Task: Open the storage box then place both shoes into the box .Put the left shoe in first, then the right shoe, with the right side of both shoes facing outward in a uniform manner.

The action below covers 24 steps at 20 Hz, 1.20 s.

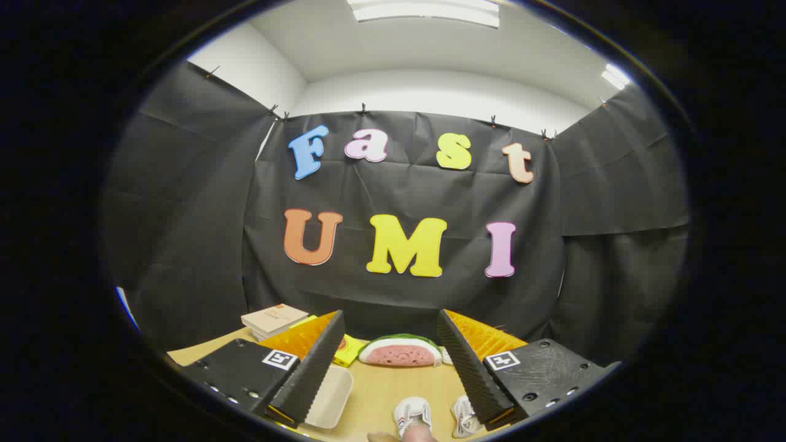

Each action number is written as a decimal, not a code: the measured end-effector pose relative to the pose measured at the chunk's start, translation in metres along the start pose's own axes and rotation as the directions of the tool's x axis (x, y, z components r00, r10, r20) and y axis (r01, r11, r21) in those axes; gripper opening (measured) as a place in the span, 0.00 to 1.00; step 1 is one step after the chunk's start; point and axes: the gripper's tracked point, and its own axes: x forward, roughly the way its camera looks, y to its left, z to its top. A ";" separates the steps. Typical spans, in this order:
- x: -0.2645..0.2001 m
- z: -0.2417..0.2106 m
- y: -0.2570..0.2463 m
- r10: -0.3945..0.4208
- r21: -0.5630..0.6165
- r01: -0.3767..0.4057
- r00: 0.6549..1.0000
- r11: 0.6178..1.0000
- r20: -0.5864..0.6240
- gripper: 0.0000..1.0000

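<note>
The pale wooden-looking tabletop (381, 393) has a smooth, matt finish. On it, two small white shoes (412, 412) look like soft fabric or synthetic leather, though they are too small to be sure. The red and green watermelon-slice cushion (400, 351) appears plush with a dull nap. The white rectangular box (331, 399) looks like smooth, slightly glossy plastic. The beige stack of books (273, 320) has matt paper covers. The gripper (390, 368), its fingers spread apart with nothing between them, shows finely ribbed, matt inner pads (313, 368) and rough-textured plastic bodies.
</note>
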 end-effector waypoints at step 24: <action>0.001 -0.018 -0.016 0.068 0.026 -0.067 0.997 0.997 -0.039 0.95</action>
